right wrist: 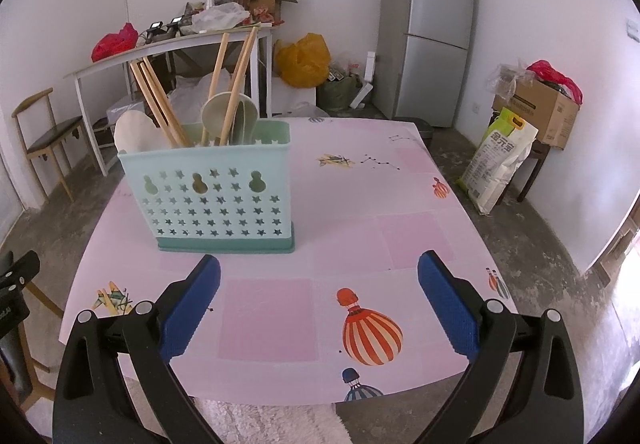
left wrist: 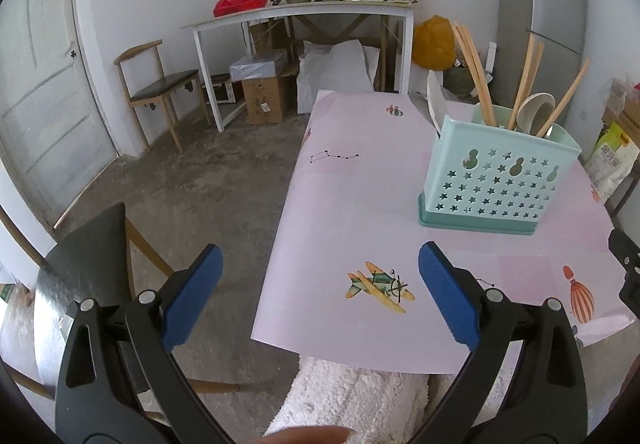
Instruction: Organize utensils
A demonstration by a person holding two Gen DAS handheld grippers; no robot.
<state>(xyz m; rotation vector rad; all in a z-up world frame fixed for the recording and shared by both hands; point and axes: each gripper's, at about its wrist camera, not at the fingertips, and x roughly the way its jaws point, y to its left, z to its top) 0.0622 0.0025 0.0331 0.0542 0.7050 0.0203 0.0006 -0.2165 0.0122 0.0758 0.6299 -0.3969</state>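
A light green utensil holder (left wrist: pixel 496 179) with star-shaped holes stands on the pink table (left wrist: pixel 352 211); it also shows in the right wrist view (right wrist: pixel 216 195). It holds wooden chopsticks (right wrist: pixel 160 103), pale spoons (right wrist: pixel 224 111) and a white ladle (right wrist: pixel 132 135), all upright. My left gripper (left wrist: pixel 320 284) is open and empty, over the table's near left edge, short of the holder. My right gripper (right wrist: pixel 320 296) is open and empty, just in front of the holder and to its right.
The pink tablecloth (right wrist: pixel 360 228) carries balloon and plane prints. A wooden chair (left wrist: pixel 160 91) and a cluttered white desk (left wrist: pixel 304 11) stand at the back, a grey fridge (right wrist: pixel 428 27) to the right. A rice bag (right wrist: pixel 496 159) and a cardboard box (right wrist: pixel 540 111) sit by the wall.
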